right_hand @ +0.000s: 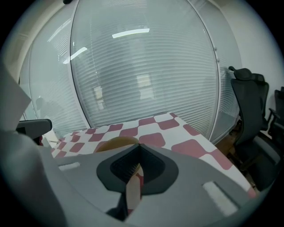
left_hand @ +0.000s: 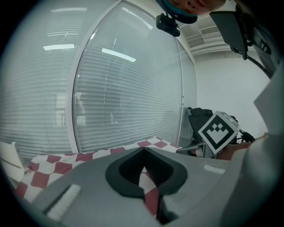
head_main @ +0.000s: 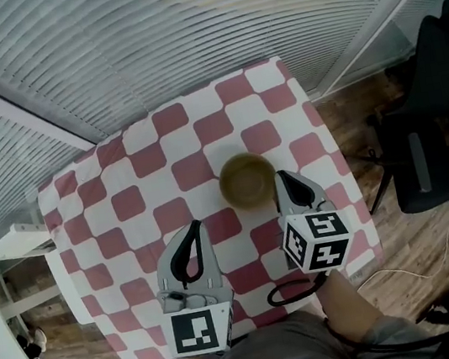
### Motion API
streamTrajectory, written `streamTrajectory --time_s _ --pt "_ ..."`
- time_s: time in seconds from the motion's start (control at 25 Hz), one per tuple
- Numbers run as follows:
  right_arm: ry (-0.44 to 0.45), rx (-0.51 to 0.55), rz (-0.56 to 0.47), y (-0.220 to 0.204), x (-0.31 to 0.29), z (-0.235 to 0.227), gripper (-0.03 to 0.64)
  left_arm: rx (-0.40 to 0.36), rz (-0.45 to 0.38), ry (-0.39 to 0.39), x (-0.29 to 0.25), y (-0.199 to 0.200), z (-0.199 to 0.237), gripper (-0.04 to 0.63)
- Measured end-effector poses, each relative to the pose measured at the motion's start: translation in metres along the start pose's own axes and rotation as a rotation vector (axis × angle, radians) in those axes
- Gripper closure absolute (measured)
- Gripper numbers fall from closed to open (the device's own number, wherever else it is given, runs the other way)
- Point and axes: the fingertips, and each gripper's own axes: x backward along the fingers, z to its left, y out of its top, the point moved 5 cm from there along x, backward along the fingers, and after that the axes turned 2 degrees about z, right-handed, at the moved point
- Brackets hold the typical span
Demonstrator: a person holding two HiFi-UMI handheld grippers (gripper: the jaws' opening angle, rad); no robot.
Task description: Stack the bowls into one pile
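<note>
One tan bowl pile point(head_main: 248, 181) stands on the red-and-white checked table point(head_main: 144, 158), right of centre; how many bowls it holds I cannot tell. My right gripper point(head_main: 280, 175) is shut with nothing in it, its tips just beside the pile's right rim. In the right gripper view the pile point(right_hand: 116, 142) peeks out behind the closed jaws point(right_hand: 139, 145), slightly left. My left gripper point(head_main: 194, 223) is shut and empty, low over the cloth to the left of and nearer than the pile. Its own view shows the closed jaws point(left_hand: 143, 150) over bare cloth, without the pile.
A black office chair point(head_main: 432, 148) stands on the wood floor right of the table. A white shelf point(head_main: 14, 244) sits off the table's left edge. A glass wall with blinds point(head_main: 182, 28) runs behind the table. The right gripper's marker cube point(left_hand: 217, 131) appears in the left gripper view.
</note>
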Motion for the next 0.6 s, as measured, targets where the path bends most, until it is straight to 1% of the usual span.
streamTrajectory --time_s 0.16,0.24,0.4,0.6 --pt "0.017 -0.016 0.024 -0.011 -0.004 0.003 0.59 -0.009 0.004 0.01 0.006 -0.003 0.003 0.595" --pt "0.023 -0.03 0.01 -0.01 -0.003 0.002 0.59 -0.01 0.004 0.011 0.01 -0.004 0.003 0.594" --pt "0.055 -0.023 -0.062 0.008 0.011 0.014 0.591 -0.021 -0.016 0.016 0.02 0.003 0.006 0.595" --pt "0.119 0.023 -0.188 0.05 0.042 0.046 0.591 -0.04 -0.104 0.043 0.039 0.035 0.014 0.595"
